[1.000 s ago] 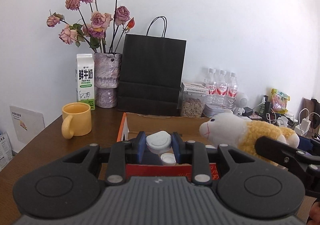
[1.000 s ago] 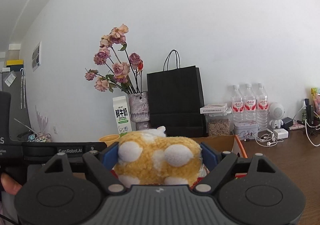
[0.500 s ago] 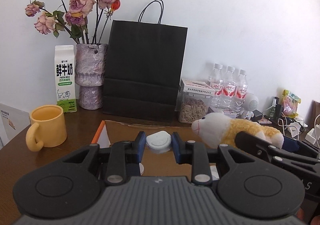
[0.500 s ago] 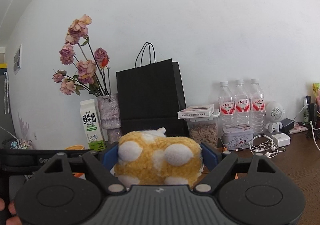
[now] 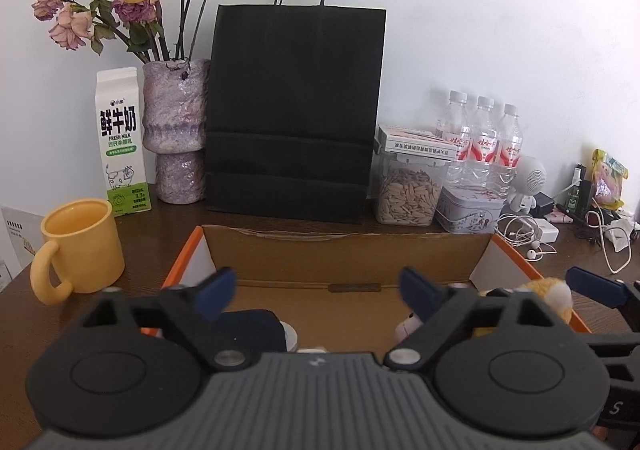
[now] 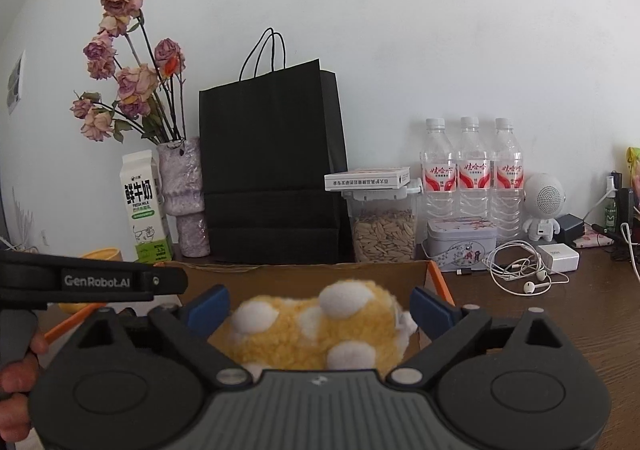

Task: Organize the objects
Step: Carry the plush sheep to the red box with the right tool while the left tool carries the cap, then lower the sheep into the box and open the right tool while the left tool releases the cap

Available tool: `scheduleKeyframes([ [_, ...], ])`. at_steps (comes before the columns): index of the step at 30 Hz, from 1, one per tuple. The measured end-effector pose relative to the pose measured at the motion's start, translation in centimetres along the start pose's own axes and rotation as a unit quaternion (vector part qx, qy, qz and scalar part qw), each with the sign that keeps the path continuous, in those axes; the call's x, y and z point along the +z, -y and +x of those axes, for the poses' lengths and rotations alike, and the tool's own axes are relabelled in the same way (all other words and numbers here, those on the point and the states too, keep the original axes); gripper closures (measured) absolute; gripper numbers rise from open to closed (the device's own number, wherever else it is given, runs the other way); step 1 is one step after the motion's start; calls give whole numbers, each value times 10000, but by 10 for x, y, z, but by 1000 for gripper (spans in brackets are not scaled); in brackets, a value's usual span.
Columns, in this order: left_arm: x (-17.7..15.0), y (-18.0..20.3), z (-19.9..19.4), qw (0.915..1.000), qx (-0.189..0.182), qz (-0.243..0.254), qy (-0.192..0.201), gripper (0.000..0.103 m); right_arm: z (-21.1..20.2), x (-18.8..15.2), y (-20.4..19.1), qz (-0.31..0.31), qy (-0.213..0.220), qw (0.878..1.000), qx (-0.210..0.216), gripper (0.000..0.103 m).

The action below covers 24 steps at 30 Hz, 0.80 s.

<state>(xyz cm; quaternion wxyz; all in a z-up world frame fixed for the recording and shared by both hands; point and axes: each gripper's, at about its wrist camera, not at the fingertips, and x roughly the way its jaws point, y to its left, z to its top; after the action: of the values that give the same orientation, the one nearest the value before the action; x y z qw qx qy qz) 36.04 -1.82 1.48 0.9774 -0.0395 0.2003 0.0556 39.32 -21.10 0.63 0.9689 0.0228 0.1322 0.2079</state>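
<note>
My left gripper (image 5: 318,290) hangs over the orange-edged cardboard box (image 5: 344,250). Its jaws are opening wide and nothing is between them. Below it in the box lie a dark blue item (image 5: 252,330) and a small white cap (image 5: 291,334). The yellow plush toy with white spots (image 6: 316,326) lies in the right part of the box (image 6: 300,274). My right gripper (image 6: 320,306) is around it, jaws opening, and the pads no longer squeeze it. In the left wrist view the plush toy (image 5: 548,292) shows at the right.
Behind the box stand a black paper bag (image 5: 296,109), a vase of dried roses (image 5: 176,129), a milk carton (image 5: 122,141), a seed jar (image 5: 408,189), a tin (image 5: 468,209) and three water bottles (image 5: 484,137). A yellow mug (image 5: 80,246) sits left of the box. Earphones (image 5: 524,234) trail at the right.
Both grippers moved forward and lower over the box. The left let go of the white round container and the right released the plush toy; both now stand wide.
</note>
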Motion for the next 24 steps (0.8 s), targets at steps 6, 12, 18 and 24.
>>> scheduleKeyframes([
  [6,1,3,-5,9999,48,89,35,0,-5,-2,4,110,-13,9999,-42,0],
  [12,1,5,-8,9999,48,110,41,0,-9,-2,6,183,-29,9998,-81,0],
  [18,4,4,-21,9998,12,77,168,0,-19,1,4,203,28,9998,-84,0],
  [24,5,1,-42,9994,-40,42,338,0,-39,6,-4,42,156,9999,-57,0],
])
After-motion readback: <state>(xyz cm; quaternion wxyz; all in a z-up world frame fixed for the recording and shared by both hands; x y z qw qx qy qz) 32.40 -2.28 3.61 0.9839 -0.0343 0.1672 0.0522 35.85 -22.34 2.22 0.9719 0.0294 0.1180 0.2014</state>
